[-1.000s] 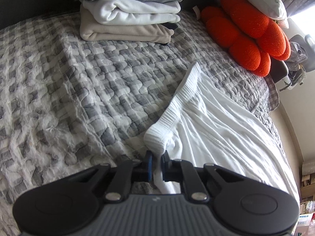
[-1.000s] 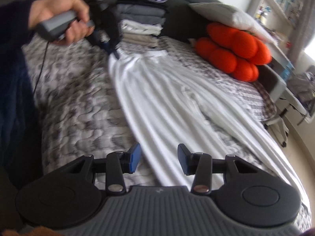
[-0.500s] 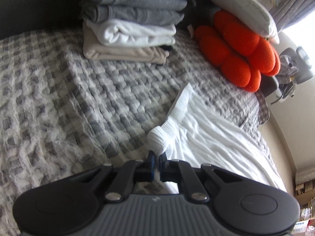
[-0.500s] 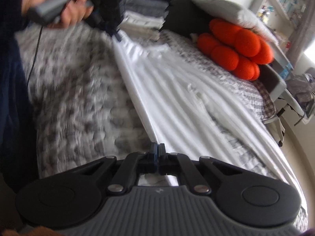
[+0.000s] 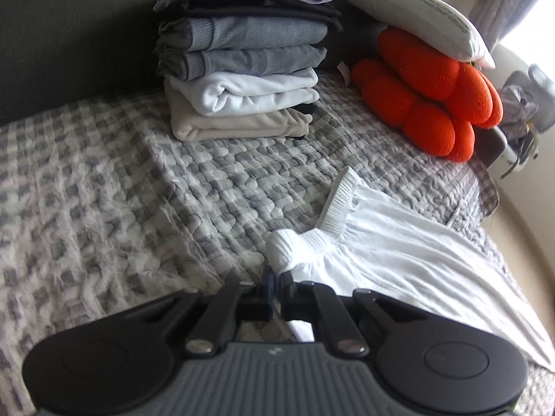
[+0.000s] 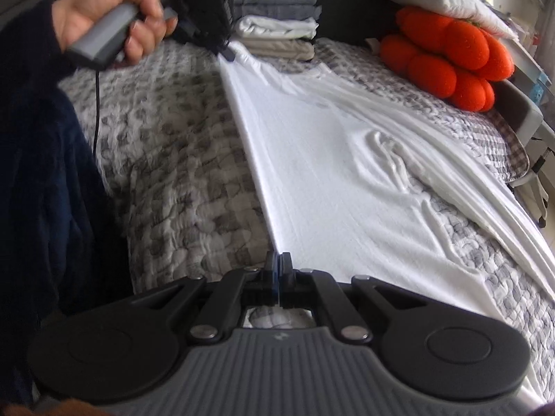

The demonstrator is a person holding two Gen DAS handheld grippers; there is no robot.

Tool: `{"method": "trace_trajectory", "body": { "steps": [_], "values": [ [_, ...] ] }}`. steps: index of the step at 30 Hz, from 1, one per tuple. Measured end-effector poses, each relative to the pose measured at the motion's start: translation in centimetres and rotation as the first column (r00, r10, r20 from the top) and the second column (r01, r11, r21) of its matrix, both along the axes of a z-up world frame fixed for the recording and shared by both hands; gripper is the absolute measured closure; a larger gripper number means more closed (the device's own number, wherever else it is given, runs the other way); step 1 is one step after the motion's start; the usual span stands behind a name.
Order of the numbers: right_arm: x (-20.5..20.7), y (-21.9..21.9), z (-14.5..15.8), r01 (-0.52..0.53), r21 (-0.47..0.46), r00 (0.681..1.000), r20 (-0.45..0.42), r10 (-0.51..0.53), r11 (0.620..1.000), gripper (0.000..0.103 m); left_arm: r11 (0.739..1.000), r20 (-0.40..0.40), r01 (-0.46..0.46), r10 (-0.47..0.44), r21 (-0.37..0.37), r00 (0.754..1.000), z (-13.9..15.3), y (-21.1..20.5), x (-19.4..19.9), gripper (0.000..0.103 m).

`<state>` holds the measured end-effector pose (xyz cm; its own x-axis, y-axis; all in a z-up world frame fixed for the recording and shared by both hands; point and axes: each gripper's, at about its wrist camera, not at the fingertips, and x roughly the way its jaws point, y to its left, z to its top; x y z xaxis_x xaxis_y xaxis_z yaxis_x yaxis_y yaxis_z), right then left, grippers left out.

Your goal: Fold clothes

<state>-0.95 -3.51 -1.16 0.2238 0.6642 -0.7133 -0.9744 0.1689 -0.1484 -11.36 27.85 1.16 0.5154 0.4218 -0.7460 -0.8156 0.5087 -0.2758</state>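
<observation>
L wrist view: left gripper (image 5: 276, 282), fingers pinched narrow on the ribbed waistband corner of the white pants (image 5: 392, 242), over a bed w/ grey-white checked quilt (image 5: 121, 187); folded clothes stack (image 5: 242, 59) at the dark headboard, orange cushion (image 5: 426, 100) under a grey pillow (image 5: 412, 14), bright window far right. R wrist view: right gripper (image 6: 278, 277) clamped tight on the pants' near edge, fabric stretched taut along the quilt to the other gripper, held by a hand (image 6: 111, 24) in a dark sleeve; shelves at the right wall.
</observation>
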Motion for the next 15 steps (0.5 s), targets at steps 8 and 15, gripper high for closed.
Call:
{"method": "trace_trajectory", "body": {
  "steps": [8, 15],
  "values": [
    [0.3, -0.2, -0.7, -0.014, -0.023, 1.000, 0.006, 0.014, 1.000, 0.088, 0.992, -0.056, 0.056, -0.062, -0.114, 0.996, -1.9, 1.1, 0.5, 0.095],
    [2.2, -3.0, 2.3, 0.017, 0.102, 1.000, 0.005, -0.018, 0.995, 0.048, 0.966, 0.053, -0.015, 0.029, -0.257, 0.998, -2.4, 3.8, -2.0, 0.083]
  ]
}}
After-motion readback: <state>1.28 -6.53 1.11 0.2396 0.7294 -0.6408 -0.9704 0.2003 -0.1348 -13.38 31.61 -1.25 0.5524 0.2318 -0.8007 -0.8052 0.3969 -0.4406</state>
